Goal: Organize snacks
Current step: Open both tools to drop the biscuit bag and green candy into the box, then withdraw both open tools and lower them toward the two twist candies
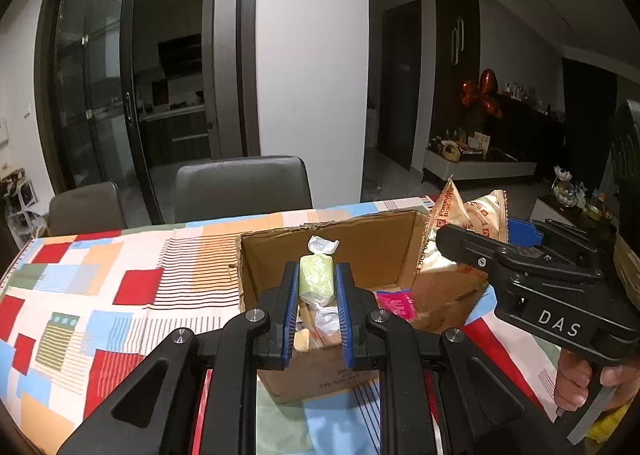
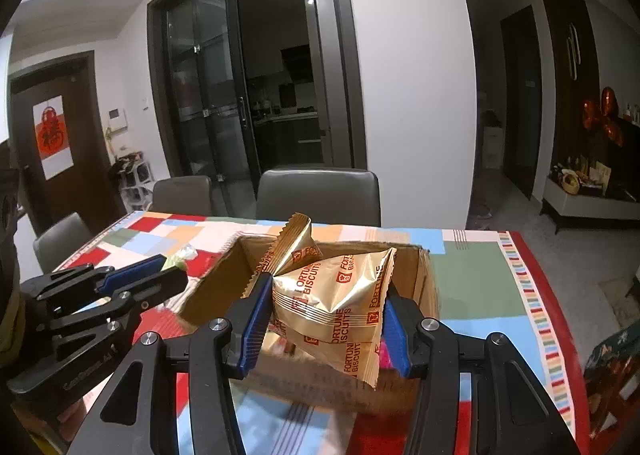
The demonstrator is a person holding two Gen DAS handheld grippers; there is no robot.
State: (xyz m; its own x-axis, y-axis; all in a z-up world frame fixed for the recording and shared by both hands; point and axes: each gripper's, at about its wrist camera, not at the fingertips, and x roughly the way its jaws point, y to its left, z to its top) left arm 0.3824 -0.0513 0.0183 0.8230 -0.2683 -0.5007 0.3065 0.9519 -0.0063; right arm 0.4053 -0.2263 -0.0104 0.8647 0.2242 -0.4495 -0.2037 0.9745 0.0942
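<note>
So we've got two claws over one open cardboard box (image 1: 360, 255) sitting on the worktop (image 1: 120, 275), which has a colourful patchwork cloth on it. Our left claw (image 1: 317, 319) is clamped on one pale green wrapped snack (image 1: 317, 275) with twisted clear plastic ends, held upright right above the box opening. Our right claw (image 2: 324, 319) is gripping gold Fortune Biscuits packets (image 2: 332, 303). We count at least two between the blue pads, plus one more gold packet (image 2: 296, 251) sticking up just behind them, so three that we can make out, all over the box's right side. Down inside the box there's one pink packet (image 1: 394, 303) and a small yellowish piece (image 1: 302, 341); the rest in there is too hidden to count. In the left wrist view the right claw's body comes in from the right with a hand (image 1: 588, 379) on its handle. Behind the worktop we can count three grey chairs (image 2: 320, 195).
</note>
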